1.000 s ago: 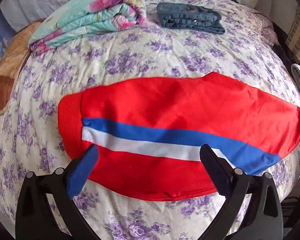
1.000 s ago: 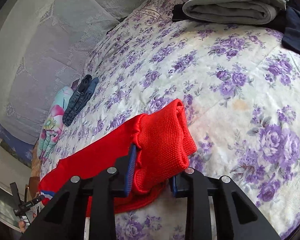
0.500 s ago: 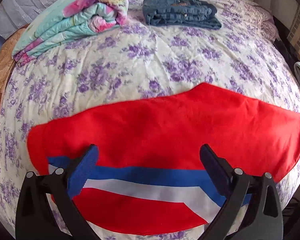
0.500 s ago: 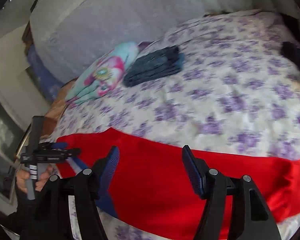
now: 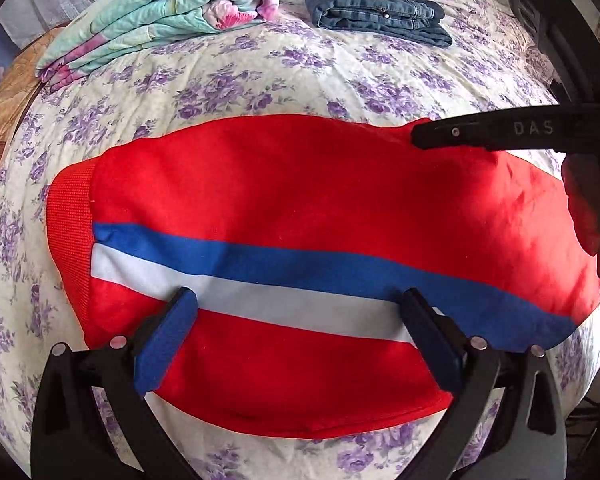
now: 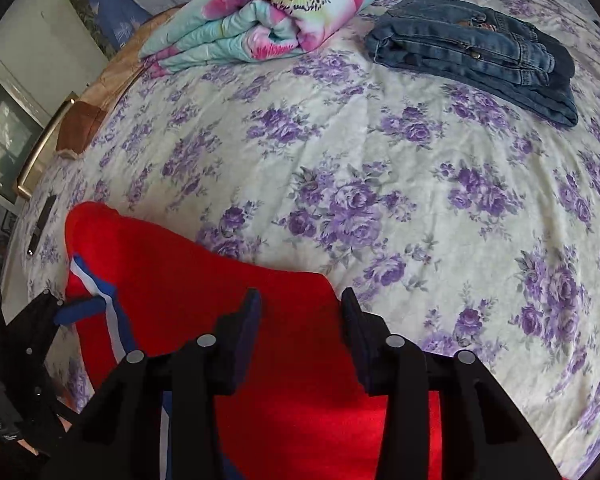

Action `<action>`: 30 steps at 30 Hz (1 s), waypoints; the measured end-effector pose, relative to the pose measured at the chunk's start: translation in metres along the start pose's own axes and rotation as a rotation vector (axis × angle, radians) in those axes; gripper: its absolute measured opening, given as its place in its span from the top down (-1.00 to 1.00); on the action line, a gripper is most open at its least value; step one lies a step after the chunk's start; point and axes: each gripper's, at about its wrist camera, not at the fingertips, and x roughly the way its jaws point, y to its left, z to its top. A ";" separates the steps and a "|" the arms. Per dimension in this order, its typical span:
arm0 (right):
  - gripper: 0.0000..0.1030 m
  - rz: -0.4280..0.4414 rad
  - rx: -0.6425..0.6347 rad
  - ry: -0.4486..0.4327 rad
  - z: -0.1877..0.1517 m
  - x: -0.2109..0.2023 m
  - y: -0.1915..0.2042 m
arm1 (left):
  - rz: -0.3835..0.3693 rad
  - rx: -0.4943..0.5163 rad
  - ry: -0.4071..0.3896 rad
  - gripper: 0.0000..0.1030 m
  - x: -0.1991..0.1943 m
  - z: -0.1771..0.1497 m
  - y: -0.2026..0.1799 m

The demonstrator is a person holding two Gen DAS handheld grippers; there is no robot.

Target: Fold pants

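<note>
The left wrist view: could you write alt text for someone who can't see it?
Red pants with a blue and white side stripe lie folded lengthwise across a purple-flowered bedspread, with the open left gripper poised over the stripe. The right gripper reaches in from the right edge. Behind lie a folded floral quilt and folded jeans.

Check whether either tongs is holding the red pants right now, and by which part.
Nothing is held. The left tongs stand wide open over the red pants. The right tongs are closing over the pants' far edge, their pads not yet pressing cloth.
</note>
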 end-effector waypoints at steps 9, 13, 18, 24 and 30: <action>0.80 -0.084 0.018 -0.149 -0.004 0.001 -0.009 | -0.035 0.000 -0.018 -0.92 0.006 -0.002 0.006; 0.14 -0.079 0.079 -0.158 -0.004 0.007 -0.027 | -0.009 0.029 -0.008 -0.92 0.005 -0.004 0.001; -0.07 -0.235 0.125 -0.304 -0.036 -0.057 -0.050 | -0.016 0.046 0.025 -0.92 -0.007 -0.004 0.003; 0.50 0.091 0.184 -0.280 -0.086 -0.066 -0.061 | 0.011 0.053 -0.044 -0.92 -0.009 0.027 -0.002; 0.83 -0.073 0.685 -0.296 -0.142 -0.083 -0.184 | 0.069 0.012 0.020 -0.92 0.029 0.044 0.014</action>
